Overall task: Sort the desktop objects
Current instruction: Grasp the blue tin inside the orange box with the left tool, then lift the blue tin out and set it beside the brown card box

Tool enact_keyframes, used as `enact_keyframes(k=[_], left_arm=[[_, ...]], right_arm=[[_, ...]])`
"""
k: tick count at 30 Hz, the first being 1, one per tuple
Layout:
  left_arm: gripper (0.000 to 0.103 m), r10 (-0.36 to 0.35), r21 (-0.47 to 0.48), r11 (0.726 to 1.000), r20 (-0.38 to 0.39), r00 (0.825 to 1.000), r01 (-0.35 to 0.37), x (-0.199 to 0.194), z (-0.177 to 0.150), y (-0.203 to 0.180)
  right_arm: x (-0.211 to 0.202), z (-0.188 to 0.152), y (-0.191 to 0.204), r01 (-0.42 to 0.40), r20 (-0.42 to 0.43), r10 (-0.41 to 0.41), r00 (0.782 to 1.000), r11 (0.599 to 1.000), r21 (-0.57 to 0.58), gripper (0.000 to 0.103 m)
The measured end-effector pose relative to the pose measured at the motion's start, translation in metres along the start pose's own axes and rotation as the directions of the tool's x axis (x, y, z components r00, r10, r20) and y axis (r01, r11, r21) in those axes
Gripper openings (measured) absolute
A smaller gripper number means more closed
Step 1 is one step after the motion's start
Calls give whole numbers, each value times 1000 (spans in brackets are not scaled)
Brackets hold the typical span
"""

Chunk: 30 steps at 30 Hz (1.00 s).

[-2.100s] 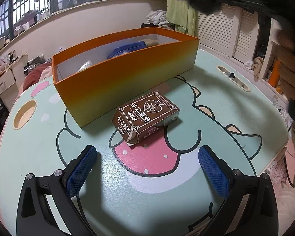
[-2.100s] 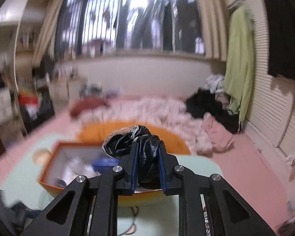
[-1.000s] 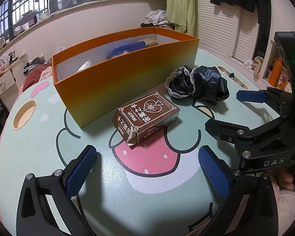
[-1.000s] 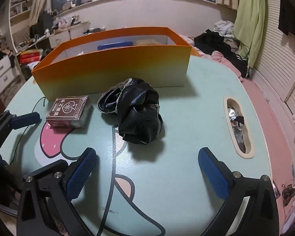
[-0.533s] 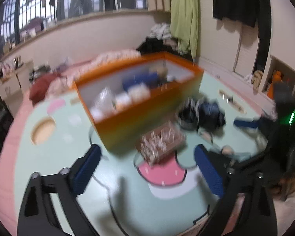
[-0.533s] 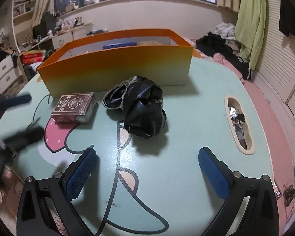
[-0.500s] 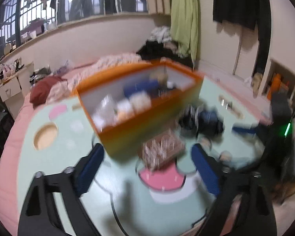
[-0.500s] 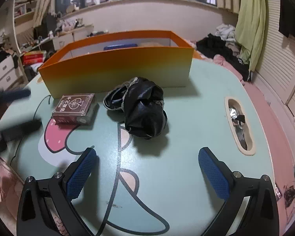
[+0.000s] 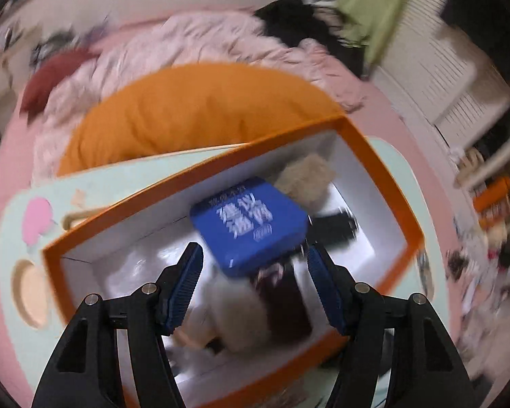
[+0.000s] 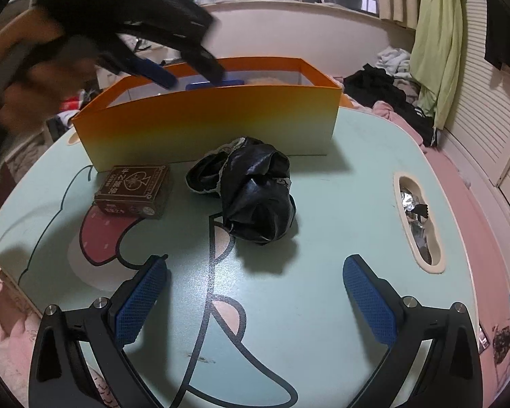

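My left gripper (image 9: 255, 272) hangs over the orange box (image 9: 384, 176) and looks down into it, blurred by motion. Its jaws are closing with nothing between the pads. Below it in the box lie a blue tin (image 9: 248, 227) with white characters, two beige furry items (image 9: 306, 176), a dark maroon item (image 9: 285, 302) and a black item (image 9: 333, 227). In the right wrist view my right gripper (image 10: 255, 292) stands open above the table. A crumpled black cloth (image 10: 255, 190) and a brown card box (image 10: 132, 185) lie beyond it, in front of the orange box (image 10: 207, 125).
The table (image 10: 323, 306) carries a green cartoon print and has a slot (image 10: 418, 217) holding foil scraps at the right. A person's hand (image 10: 34, 68) holds the left gripper at the upper left. Behind the table are an orange cushion (image 9: 193, 112) and pink bedding.
My left gripper left its place in front of the card box, rose and swung over the orange box, its jaws narrowing. The right gripper released the black cloth onto the table and has since stayed still.
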<state>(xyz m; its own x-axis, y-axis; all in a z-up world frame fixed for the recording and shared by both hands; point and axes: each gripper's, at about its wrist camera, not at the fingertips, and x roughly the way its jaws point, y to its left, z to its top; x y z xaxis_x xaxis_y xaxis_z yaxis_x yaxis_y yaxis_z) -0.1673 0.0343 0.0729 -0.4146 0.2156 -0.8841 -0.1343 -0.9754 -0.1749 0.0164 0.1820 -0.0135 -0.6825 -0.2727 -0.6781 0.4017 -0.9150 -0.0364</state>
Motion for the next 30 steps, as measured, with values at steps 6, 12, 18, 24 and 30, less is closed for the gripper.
enact_keyframes(k=[6, 12, 18, 24, 30], left_arm=[[82, 118, 2, 993, -46, 992, -118, 30, 21, -19], [79, 50, -65, 996, -49, 998, -53, 39, 26, -8], [67, -59, -64, 996, 5, 998, 59, 11, 10, 2], [66, -175, 12, 984, 208, 962, 176, -70, -24, 7], [66, -248, 112, 968, 246, 937, 227, -109, -101, 20]], right_arm=[[0, 0, 1, -1, 1, 1, 1000, 1000, -1, 103], [0, 1, 1, -5, 3, 5, 1000, 1000, -4, 103], [0, 1, 2, -5, 3, 5, 1000, 1000, -4, 103], [-1, 0, 1, -5, 4, 5, 1000, 1000, -4, 103], [-1, 0, 1, -4, 5, 4, 1000, 1000, -3, 103]])
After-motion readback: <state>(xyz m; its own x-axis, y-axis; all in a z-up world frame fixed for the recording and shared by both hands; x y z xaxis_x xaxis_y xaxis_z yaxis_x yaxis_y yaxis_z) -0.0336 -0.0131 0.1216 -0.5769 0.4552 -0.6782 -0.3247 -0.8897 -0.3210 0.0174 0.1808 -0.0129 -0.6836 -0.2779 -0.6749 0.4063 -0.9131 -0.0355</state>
